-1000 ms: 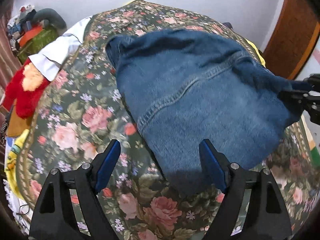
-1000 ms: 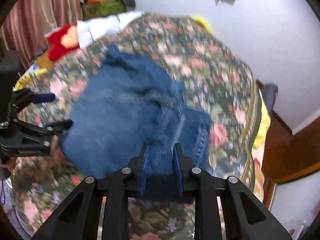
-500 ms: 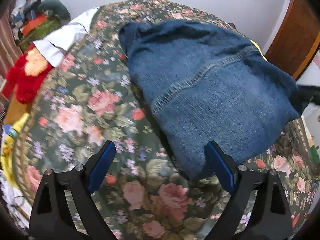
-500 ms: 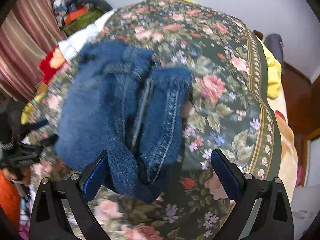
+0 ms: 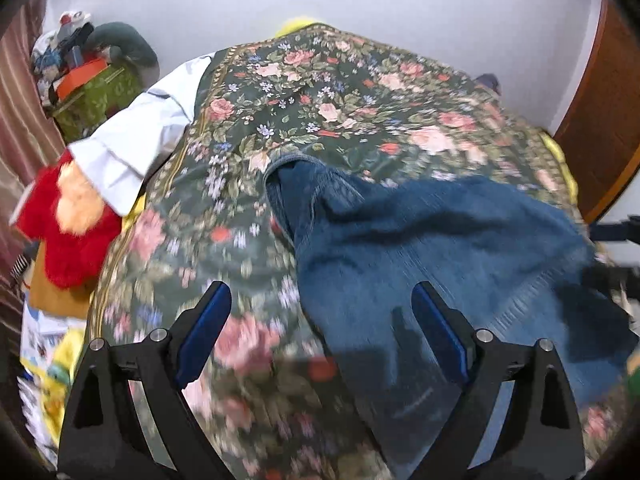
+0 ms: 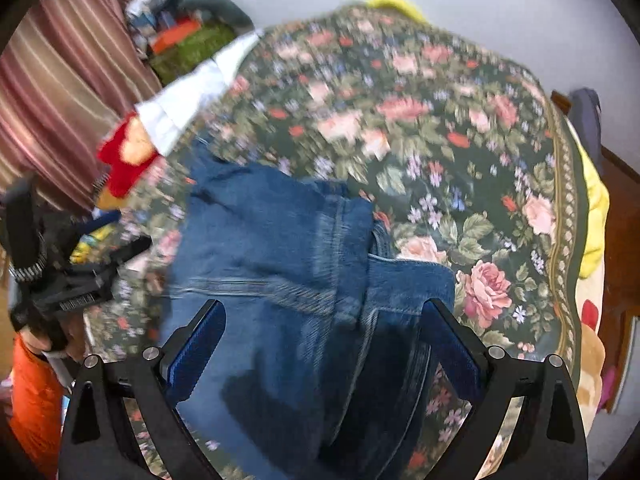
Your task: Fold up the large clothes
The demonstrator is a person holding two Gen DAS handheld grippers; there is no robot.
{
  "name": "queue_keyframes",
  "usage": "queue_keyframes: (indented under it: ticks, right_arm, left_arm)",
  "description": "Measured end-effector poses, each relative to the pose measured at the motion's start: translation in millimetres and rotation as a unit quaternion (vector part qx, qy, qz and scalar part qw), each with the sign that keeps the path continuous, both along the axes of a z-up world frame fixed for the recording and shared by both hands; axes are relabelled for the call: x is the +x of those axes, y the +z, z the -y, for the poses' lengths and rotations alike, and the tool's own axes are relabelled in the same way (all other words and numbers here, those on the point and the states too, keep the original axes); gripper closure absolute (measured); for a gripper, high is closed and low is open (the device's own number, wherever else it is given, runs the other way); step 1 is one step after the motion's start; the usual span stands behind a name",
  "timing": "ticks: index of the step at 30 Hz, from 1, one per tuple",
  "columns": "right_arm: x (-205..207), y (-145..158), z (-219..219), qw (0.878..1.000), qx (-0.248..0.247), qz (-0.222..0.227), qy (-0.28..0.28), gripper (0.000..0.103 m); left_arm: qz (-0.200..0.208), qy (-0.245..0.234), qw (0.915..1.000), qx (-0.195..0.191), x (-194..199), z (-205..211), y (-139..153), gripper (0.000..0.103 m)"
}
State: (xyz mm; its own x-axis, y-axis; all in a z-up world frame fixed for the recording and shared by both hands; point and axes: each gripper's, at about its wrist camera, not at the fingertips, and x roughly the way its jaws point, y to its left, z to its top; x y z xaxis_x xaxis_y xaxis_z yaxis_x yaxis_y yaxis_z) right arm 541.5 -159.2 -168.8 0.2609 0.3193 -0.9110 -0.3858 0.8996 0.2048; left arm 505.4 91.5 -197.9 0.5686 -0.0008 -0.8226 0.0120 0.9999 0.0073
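A blue denim garment (image 5: 440, 248) lies folded in a heap on the floral bedspread (image 5: 320, 92). In the right wrist view the denim (image 6: 280, 248) shows a stitched seam and a folded-over part at its right. My left gripper (image 5: 320, 320) is open and empty, above the garment's near left edge. My right gripper (image 6: 324, 332) is open and empty, above the garment's near end. The left gripper also shows at the left edge of the right wrist view (image 6: 104, 232). Both views are blurred by motion.
A white cloth (image 5: 140, 136) and a red plush toy (image 5: 68, 224) lie at the bed's left side. A green box with clutter (image 5: 96, 92) stands by the striped curtain (image 6: 60, 92). A wooden door (image 5: 600, 120) is at the right. Yellow bedding (image 6: 592, 216) shows at the bed's right edge.
The right gripper opened and let go of the denim, which now lies on the bed. Both grippers have pulled back toward the near edge; the left stays open.
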Motion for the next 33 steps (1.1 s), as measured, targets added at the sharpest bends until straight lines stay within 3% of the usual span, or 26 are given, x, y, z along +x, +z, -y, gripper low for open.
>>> queue_keyframes:
  ticks: [4,9,14,21,28,33]
  right_arm:
    - [16,-34,10,0.999,-0.029,-0.027,0.003,0.005]
    - [17,-37,25,1.000,-0.007,-0.023,0.017,0.005]
    - [14,-40,41,1.000,0.018,-0.025,0.003,0.005]
    - [4,-42,62,0.997,0.040,-0.051,-0.030,0.005]
    - [-22,2,56,0.999,0.015,0.004,-0.028,0.005]
    - [-38,28,55,0.999,0.019,0.020,-0.029,0.005]
  left_arm:
    - [-0.029,0.040,0.9988,-0.001,45,-11,-25,0.011]
    - [-0.065,0.070,0.9944,-0.045,82,-30,-50,0.010]
    - [-0.064,0.084,0.9936,-0.041,85,-34,-50,0.009]
    - [-0.032,0.073,0.9968,0.006,57,-35,-8,0.010]
    - [0.016,0.023,0.9993,-0.026,-7,-34,44,0.010]
    - [0.030,0.008,0.9985,-0.045,-51,-31,54,0.010]
